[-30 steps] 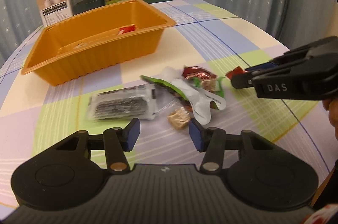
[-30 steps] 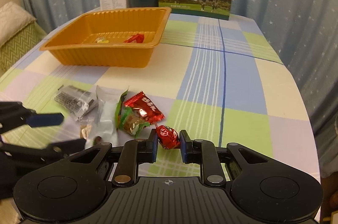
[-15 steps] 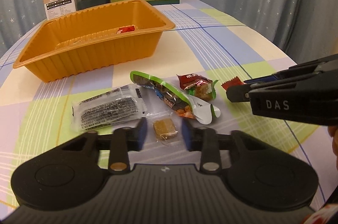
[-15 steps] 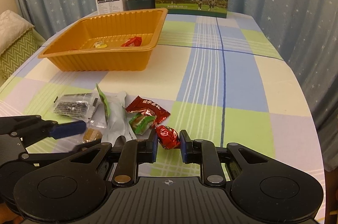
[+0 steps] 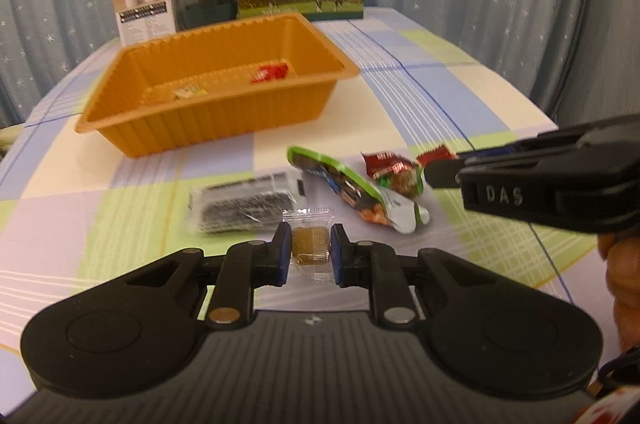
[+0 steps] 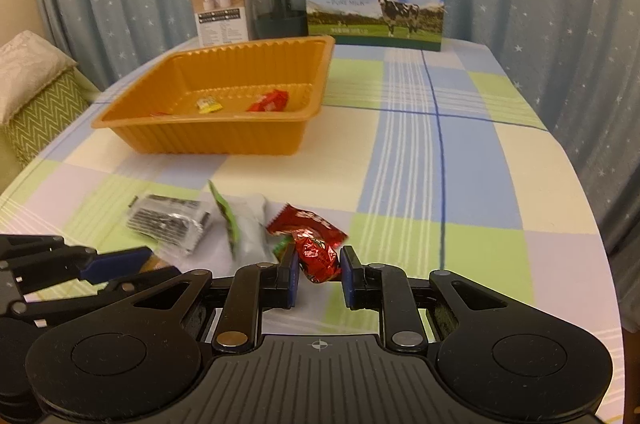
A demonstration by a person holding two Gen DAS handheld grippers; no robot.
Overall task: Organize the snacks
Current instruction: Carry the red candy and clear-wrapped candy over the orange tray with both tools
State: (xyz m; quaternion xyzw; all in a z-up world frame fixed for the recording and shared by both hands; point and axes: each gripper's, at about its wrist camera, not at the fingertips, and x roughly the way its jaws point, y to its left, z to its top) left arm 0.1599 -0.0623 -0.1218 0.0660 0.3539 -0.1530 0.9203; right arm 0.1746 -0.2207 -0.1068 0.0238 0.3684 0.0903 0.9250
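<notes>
The left tongs [image 5: 310,253], gaping a second ago, are now pinching the brown candy [image 5: 311,247], while the right tongs [image 6: 319,271] are gripping the red candy [image 6: 318,258], so both are heading for the orange tray [image 5: 216,122].

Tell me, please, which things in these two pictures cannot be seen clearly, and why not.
- Dark snack in a clear wrapper: motion blur in both wrist views, print unreadable.
- Small print on the brown-and-white carton: too small.
- Orange ribbed plastic tray: its near wall hides part of the floor.
- Person's hand: cut off by the left wrist view's right edge.
- Green-edged snack pouch: blurred in the right wrist view.
</notes>
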